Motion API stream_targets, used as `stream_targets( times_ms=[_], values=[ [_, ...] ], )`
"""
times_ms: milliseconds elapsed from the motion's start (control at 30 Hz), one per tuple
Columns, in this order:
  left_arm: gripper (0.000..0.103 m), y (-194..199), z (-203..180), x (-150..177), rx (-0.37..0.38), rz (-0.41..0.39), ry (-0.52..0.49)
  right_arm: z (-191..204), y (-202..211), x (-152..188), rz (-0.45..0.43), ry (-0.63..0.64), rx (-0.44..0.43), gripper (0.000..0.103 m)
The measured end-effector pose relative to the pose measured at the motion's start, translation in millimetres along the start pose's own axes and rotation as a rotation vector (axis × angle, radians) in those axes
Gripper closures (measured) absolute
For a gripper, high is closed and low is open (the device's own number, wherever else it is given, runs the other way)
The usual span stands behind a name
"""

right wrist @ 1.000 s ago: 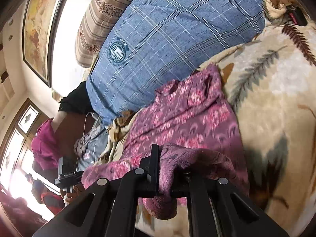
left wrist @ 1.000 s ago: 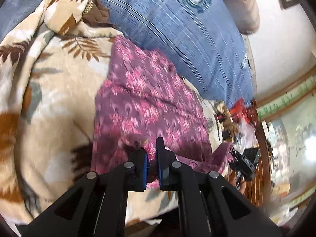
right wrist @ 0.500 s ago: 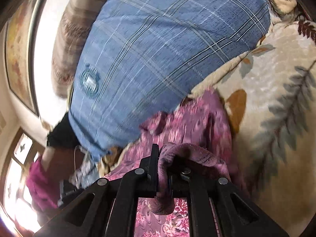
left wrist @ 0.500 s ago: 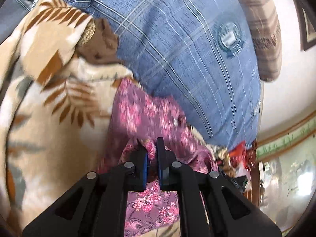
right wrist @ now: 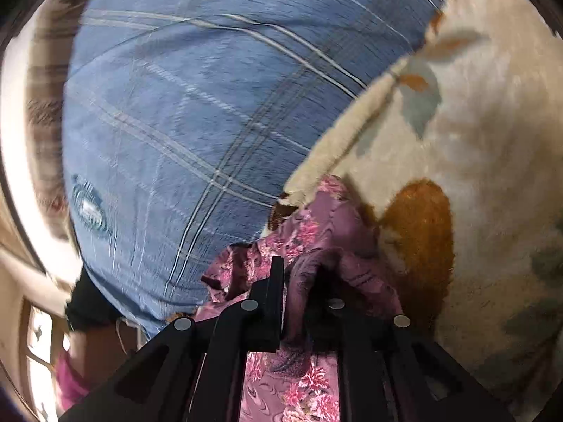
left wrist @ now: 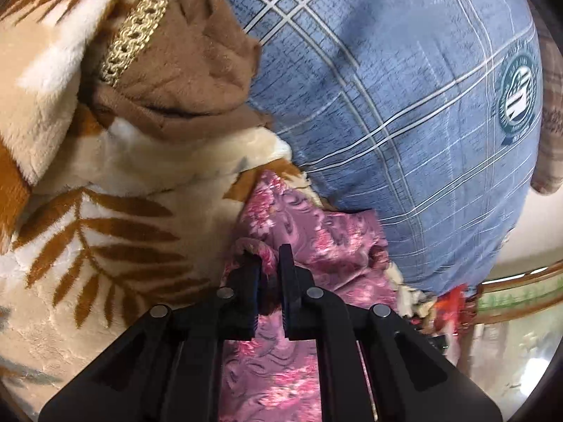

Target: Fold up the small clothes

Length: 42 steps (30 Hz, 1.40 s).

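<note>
A purple garment with pink flowers (left wrist: 327,246) lies on a cream fleece blanket with brown leaves (left wrist: 116,246), its far end against a blue plaid pillow (left wrist: 404,105). My left gripper (left wrist: 269,263) is shut on a fold of the garment's edge, held over the garment's far part. In the right wrist view the same garment (right wrist: 316,225) shows, and my right gripper (right wrist: 299,274) is shut on another bunched fold that drapes over its right finger. More of the garment (right wrist: 299,394) lies below the jaws.
The blue plaid pillow (right wrist: 197,116) fills the far side. A rolled blanket edge with brown lining and gold trim (left wrist: 169,63) lies at the upper left. A striped pillow (left wrist: 552,105) sits behind. A person in pink (right wrist: 70,376) is at the lower left.
Both grippers have carried their held folds forward toward the blue pillow, over the garment's far end. The pillow and blanket now look much closer. Both stay shut.
</note>
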State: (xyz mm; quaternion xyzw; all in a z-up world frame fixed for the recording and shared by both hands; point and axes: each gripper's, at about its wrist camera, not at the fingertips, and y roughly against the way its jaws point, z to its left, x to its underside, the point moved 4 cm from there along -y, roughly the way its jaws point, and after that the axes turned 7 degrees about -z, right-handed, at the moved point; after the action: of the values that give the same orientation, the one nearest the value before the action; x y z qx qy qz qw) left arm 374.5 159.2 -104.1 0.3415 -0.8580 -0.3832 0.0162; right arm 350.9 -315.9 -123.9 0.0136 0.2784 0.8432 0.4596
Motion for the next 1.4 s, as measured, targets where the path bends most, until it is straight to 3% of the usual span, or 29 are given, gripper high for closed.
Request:
stream_targets(
  times_ms=[33,100,133,167,233,367,500,600,633,667,700,767,800,867,967,1033,1100,1167,1200,1233,1300,1400],
  values=[
    [0.092,7,-3,-3,0.045,-0.005,0.010,-1,2,-3,-0.003,-0.026,-0.020,0.090],
    [0.069,23,-7,-9,0.091,-0.049,0.021,-2,11,-11,-0.046,-0.043,-0.042,0.081],
    [0.047,34,-8,-12,0.093,-0.092,0.020,-3,19,-17,-0.083,-0.051,-0.050,0.070],
    [0.038,44,-8,-14,0.082,-0.129,0.010,-6,30,-23,-0.134,-0.066,-0.061,0.062],
    [0.038,52,-8,-14,0.053,-0.143,-0.038,-9,40,-29,-0.171,-0.064,-0.054,0.060],
    [0.038,37,3,4,-0.021,-0.062,-0.108,-10,42,-30,-0.142,0.046,0.075,0.059],
    [0.038,5,16,22,-0.074,0.039,-0.101,-2,21,-25,-0.093,0.147,0.172,0.057],
    [0.039,-7,10,29,-0.107,0.042,-0.129,10,-5,-22,-0.053,0.238,0.245,0.056],
    [0.052,-6,5,31,-0.122,0.019,-0.158,11,-10,-21,-0.050,0.254,0.256,0.056],
    [0.081,-4,-2,33,-0.122,0.005,-0.189,14,-18,-21,-0.048,0.278,0.282,0.056],
    [0.092,-3,-7,33,-0.124,0.001,-0.213,15,-22,-20,-0.047,0.299,0.294,0.060],
    [0.097,-1,-16,31,-0.141,-0.030,-0.253,26,-28,-19,-0.033,0.369,0.273,0.098],
    [0.099,1,-19,29,-0.152,-0.057,-0.278,33,-27,-18,-0.033,0.405,0.250,0.099],
    [0.099,2,-20,20,-0.160,-0.088,-0.285,47,-16,-22,-0.093,0.441,0.180,0.099],
    [0.099,-6,-7,9,-0.218,-0.110,-0.261,42,0,-41,-0.185,0.352,0.117,0.099],
    [0.098,-18,9,8,-0.279,-0.067,-0.238,25,-6,-46,-0.164,0.306,0.163,0.099],
    [0.098,-16,12,6,-0.289,-0.079,-0.240,-2,-22,-43,-0.092,0.274,0.314,0.099],
    [0.098,-4,7,5,-0.294,-0.094,-0.250,-14,-26,-37,-0.048,0.246,0.347,0.092],
    [0.098,9,2,7,-0.269,-0.115,-0.257,-12,-18,-35,-0.078,0.242,0.342,0.091],
    [0.098,21,-4,11,-0.240,-0.132,-0.269,-7,-9,-33,-0.108,0.244,0.321,0.091],
    [0.094,40,-16,25,-0.181,-0.142,-0.304,11,12,-22,-0.128,0.271,0.178,0.091],
    [0.071,57,-32,62,-0.110,-0.144,-0.379,30,33,8,-0.104,0.345,0.027,0.091]
  ],
)
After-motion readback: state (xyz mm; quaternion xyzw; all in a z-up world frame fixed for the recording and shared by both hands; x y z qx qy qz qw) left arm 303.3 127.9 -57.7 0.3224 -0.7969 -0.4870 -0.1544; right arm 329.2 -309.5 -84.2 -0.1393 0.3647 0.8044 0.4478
